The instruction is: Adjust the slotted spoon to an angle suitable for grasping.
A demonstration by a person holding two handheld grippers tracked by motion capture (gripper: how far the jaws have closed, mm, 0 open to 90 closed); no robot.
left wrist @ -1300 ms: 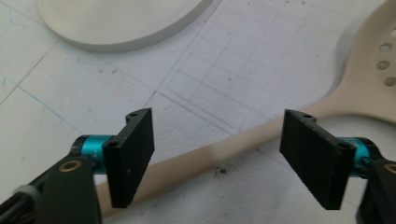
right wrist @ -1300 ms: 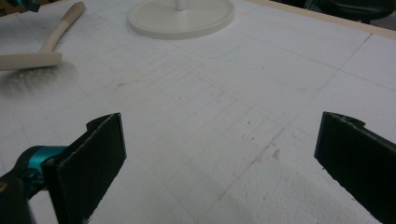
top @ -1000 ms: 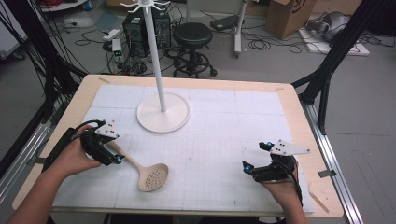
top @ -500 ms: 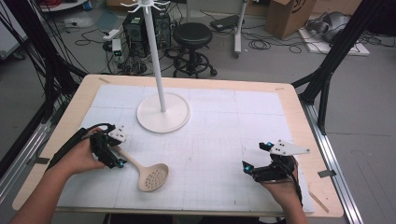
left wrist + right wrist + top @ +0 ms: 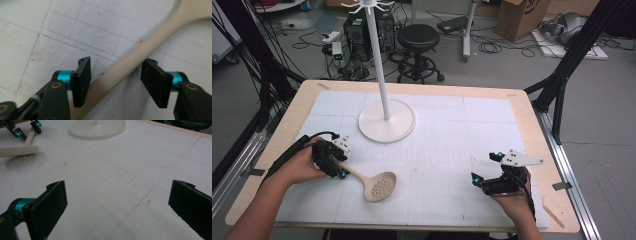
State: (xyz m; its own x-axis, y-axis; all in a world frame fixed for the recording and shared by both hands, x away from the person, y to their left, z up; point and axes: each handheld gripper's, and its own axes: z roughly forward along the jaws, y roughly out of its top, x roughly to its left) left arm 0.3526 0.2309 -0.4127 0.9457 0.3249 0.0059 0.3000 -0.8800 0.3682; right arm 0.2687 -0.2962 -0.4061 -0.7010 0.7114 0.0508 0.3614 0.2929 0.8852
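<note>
A cream slotted spoon [image 5: 374, 184] lies on the white mat, bowl toward the front, handle running back-left. My left gripper [image 5: 337, 169] sits over the handle's end. In the left gripper view the handle [image 5: 130, 63] passes between the two black jaws with a gap on each side, so the left gripper [image 5: 120, 83] is open around it. My right gripper [image 5: 487, 175] rests low at the front right, open, with bare mat between its wide jaws [image 5: 117, 207]. From there the spoon [image 5: 18, 151] lies far left.
A white stand with a round base [image 5: 387, 121] and a tall pole [image 5: 378, 60] rises at the back middle of the mat; its base [image 5: 97, 128] is ahead of the right gripper. The wooden table rim [image 5: 532, 130] frames the mat.
My left gripper has slid right along the mat and closed in on the spoon's handle end, jaws now straddling it. The spoon and my right gripper have stayed put.
</note>
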